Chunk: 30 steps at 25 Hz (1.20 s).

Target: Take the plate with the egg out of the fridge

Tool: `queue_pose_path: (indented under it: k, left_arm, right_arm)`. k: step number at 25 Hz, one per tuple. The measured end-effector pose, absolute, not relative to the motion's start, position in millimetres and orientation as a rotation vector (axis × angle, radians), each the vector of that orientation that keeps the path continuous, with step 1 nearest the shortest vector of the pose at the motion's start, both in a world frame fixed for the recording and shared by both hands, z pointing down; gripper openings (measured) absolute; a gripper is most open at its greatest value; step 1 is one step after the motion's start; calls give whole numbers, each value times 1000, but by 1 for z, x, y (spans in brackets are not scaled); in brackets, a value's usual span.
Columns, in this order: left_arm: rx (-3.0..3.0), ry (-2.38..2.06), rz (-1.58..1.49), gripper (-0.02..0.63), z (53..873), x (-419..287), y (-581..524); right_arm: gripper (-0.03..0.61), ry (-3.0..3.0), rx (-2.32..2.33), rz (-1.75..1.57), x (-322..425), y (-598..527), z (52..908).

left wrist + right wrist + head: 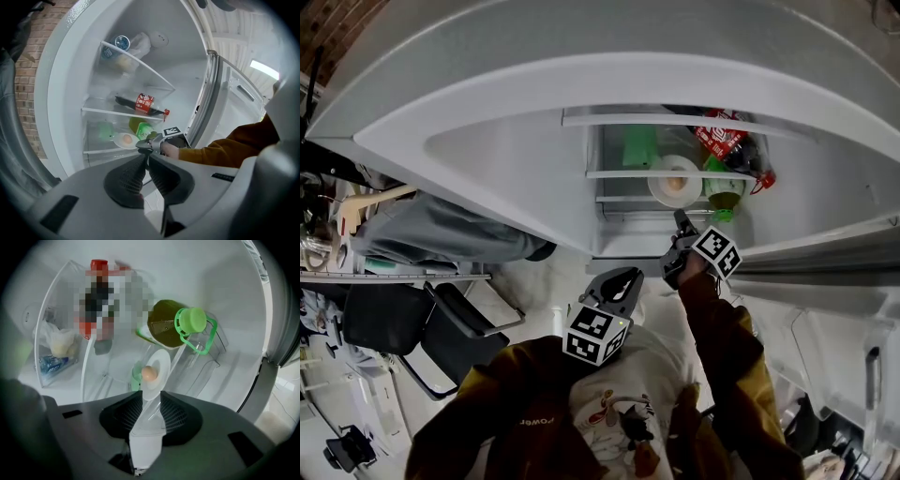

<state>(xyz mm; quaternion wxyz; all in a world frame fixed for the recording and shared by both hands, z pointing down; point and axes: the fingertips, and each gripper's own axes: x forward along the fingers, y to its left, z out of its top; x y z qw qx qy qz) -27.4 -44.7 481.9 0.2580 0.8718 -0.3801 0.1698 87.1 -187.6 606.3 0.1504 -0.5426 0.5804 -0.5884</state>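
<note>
Fridge [487,159] door open. The plate [162,363] sits on a glass shelf [619,174] inside, close to the shelf's front edge, with the egg [149,373] loose at its middle. A green-capped bottle [176,324] lies just beside the plate toward the shelf's right side. A dark bottle with red label [731,141] lies on the shelf above.

My right gripper [151,393] is reached in, jaws apart and lined up on the plate's near rim. The rim is at the jaw tips. I can't tell if it's touching, and nothing is clamped. My left gripper [146,158] hangs back outside the fridge, low and in front, jaws pressed together on nothing.

Handling, my guess:
- The plate looks like thin, stiff white ceramic or plastic. It should be light, but smooth and slick, and breakable if it's ceramic.
- The egg isn't fixed to anything. It's round and fragile, and will roll off at any tilt.

Where to grip: the near rim, the edge facing the shelf front, with one jaw over and one under. Go as deep as the lip allows and stay short of the egg. A one-edge pinch makes the far side want to droop, so grip firmly and keep the plate level. Draw it straight out over the shelf's front edge, slowly, clear of the green bottle on the right. The left gripper could support the far rim once the plate is out.
</note>
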Motion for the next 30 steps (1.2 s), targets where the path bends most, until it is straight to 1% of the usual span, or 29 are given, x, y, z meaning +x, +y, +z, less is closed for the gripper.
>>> queue_pose_path:
  k: [30]
  left_arm:
    - [2374,-1026,500,11,480,-30,-36]
  right_arm:
    - [114,1402,-1410,-1778,99,-202,619]
